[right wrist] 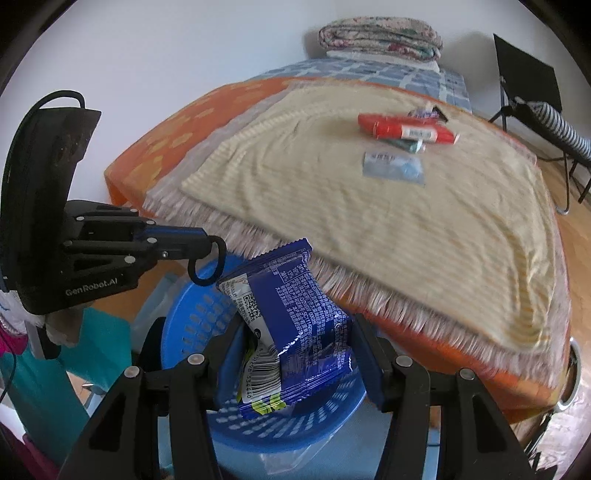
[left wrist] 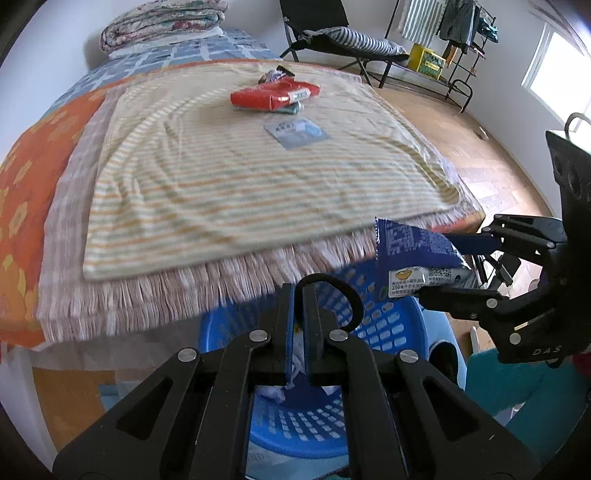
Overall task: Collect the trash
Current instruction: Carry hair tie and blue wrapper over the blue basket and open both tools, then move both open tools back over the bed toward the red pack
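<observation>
My right gripper (right wrist: 295,354) holds a blue snack wrapper (right wrist: 295,314) between its fingers, just above a blue perforated plastic basket (right wrist: 184,325). In the left wrist view the same wrapper (left wrist: 413,251) hangs over the basket (left wrist: 391,325), held by the right gripper (left wrist: 439,269). My left gripper (left wrist: 298,325) is shut and empty, above the basket's near side; it also shows at the left of the right wrist view (right wrist: 207,251). On the striped cloth (left wrist: 240,177) on the bed lie a red packet (left wrist: 273,94), a dark wrapper (left wrist: 275,75) and a pale blue sachet (left wrist: 295,132).
A folded quilt (left wrist: 162,26) lies at the head of the bed. A black folding chair (left wrist: 332,33) and a clothes rack (left wrist: 454,33) stand on the wooden floor (left wrist: 480,147) to the right. The bed's fringed edge (left wrist: 184,291) overhangs the basket.
</observation>
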A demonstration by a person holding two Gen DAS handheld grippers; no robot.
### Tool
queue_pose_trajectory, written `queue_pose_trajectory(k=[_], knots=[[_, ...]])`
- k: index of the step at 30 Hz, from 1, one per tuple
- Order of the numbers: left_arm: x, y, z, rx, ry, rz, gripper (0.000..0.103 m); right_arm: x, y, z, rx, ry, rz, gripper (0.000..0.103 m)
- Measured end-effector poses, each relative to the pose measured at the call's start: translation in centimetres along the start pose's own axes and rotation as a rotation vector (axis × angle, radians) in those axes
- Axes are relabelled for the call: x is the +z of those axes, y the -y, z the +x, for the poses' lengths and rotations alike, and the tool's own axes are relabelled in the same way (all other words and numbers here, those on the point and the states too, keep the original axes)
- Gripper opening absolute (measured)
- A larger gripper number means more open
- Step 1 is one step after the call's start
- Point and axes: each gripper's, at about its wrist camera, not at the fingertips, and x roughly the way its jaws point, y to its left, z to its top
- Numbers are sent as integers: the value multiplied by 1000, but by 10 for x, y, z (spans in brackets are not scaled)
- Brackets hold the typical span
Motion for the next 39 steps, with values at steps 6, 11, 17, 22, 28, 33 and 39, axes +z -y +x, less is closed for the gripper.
queue_pose_trajectory(k=[6, 11, 17, 22, 28, 33, 39], knots=[[-19, -3, 2, -7, -28, -24, 2, -17, -2, 7, 9, -22, 16, 57], [-27, -3, 5, -10, -42, -32, 2, -23, -4, 11, 13, -36, 17, 58], [-28, -2, 7, -18, -50, -37, 2, -26, -10, 16, 13, -46, 8, 59], [-28, -4, 8, -14, -56, -45, 2, -26, -9, 19, 12, -53, 13, 61], [-28, -7, 11, -11, -70, -60, 4, -26, -7, 19, 10, -52, 25, 61], [-27, -9, 9, -1, -55, -76, 42, -26, -6, 18, 8, -50, 30, 61], [-26, -12, 7, 7, -49, -84, 42, -24, -5, 17, -13, -43, 35, 72]])
